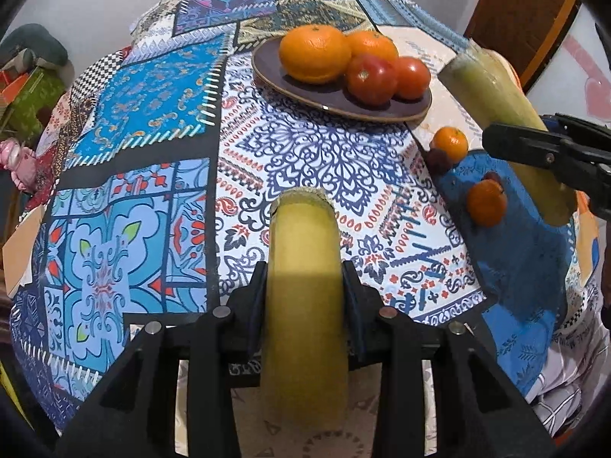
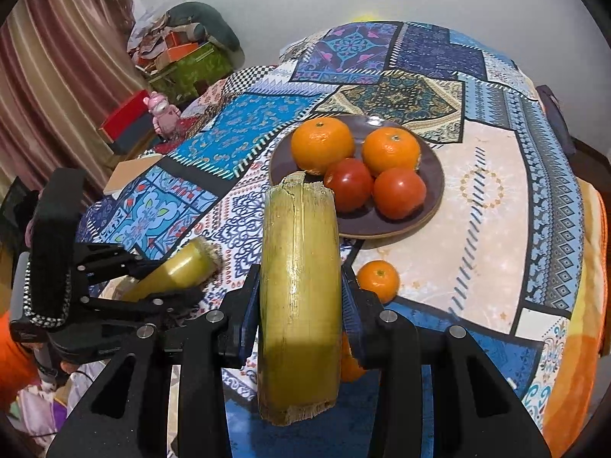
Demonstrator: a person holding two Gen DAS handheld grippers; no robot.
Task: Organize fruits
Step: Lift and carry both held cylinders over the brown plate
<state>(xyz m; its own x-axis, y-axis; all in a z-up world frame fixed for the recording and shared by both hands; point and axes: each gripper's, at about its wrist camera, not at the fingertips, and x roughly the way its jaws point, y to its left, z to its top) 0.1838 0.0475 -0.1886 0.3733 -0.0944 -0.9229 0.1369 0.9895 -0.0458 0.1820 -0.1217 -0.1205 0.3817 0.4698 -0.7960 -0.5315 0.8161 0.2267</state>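
Note:
My left gripper [image 1: 304, 290] is shut on a yellow-green sugarcane piece [image 1: 303, 267] held above the tablecloth. My right gripper [image 2: 300, 294] is shut on a second, thicker sugarcane piece [image 2: 299, 286]. It also shows in the left wrist view [image 1: 500, 114] at the right. A dark plate [image 2: 431, 175] holds two oranges [image 2: 322, 143] and two tomatoes [image 2: 399, 192]; it lies ahead of both grippers. Two small oranges [image 1: 450, 143] lie loose on the cloth right of the plate.
The table is covered with a patterned blue patchwork cloth [image 1: 152, 114]. A pink toy [image 2: 164, 112], boxes and a curtain [image 2: 57, 76] stand beyond the left table edge. A wooden door [image 1: 523, 11] is at the back right.

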